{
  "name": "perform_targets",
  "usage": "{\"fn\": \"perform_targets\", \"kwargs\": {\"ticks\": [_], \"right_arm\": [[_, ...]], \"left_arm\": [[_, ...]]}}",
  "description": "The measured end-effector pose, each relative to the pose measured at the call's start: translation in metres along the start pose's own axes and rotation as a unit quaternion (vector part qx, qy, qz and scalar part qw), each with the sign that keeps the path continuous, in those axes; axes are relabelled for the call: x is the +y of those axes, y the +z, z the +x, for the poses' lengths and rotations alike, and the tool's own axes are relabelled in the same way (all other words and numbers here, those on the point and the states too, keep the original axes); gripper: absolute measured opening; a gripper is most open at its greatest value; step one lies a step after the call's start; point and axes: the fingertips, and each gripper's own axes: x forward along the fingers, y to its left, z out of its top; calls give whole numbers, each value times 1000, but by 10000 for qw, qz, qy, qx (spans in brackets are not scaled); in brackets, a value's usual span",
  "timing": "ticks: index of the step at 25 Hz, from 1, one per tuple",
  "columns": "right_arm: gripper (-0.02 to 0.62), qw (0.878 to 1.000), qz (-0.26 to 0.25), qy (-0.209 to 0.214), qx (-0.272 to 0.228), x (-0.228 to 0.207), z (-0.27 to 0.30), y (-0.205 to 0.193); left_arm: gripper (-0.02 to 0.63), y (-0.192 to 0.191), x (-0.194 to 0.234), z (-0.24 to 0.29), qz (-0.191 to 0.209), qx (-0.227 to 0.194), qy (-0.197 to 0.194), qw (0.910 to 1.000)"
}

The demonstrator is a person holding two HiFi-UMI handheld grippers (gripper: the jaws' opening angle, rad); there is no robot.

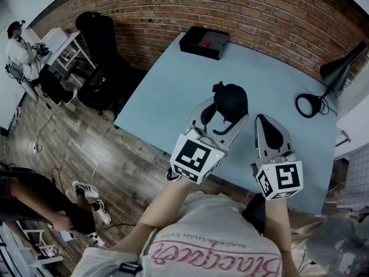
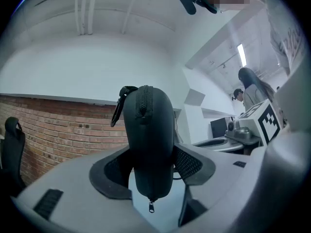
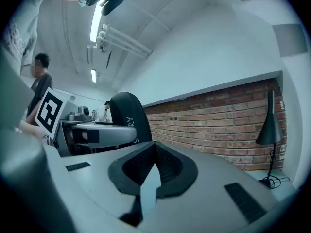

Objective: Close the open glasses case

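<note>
In the head view, your left gripper [image 1: 223,120] hides the glasses case's [image 1: 232,100] near end; its fingers [image 2: 194,165] cover the case's sides.

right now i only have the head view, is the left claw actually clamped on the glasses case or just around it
Observer: Clamped. In the left gripper view both pads of the left claw press on the sides of the glasses case.
Operator: where is the zip
Observer: The zipper runs along the edge facing that camera; its pull hangs at the near end.
Operator: and the right claw
Observer: Shut: the pads of the right claw meet with nothing between them.
</note>
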Motion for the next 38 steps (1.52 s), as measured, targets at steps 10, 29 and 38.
{"fn": "perform_targets", "kwargs": {"ticks": [10, 29, 38], "right_arm": [[17, 10000, 21, -3, 14, 2, 2, 0], [18, 9980, 519, 232, 271, -3, 2, -14], [73, 9934, 685, 723, 575, 34, 13, -26]], "left_arm": [[262, 0, 1, -1, 1, 28, -16, 10000], [262, 17, 16, 29, -1528, 34, -68, 9882], [262, 30, 16, 30, -2559, 84, -392, 9659]]}}
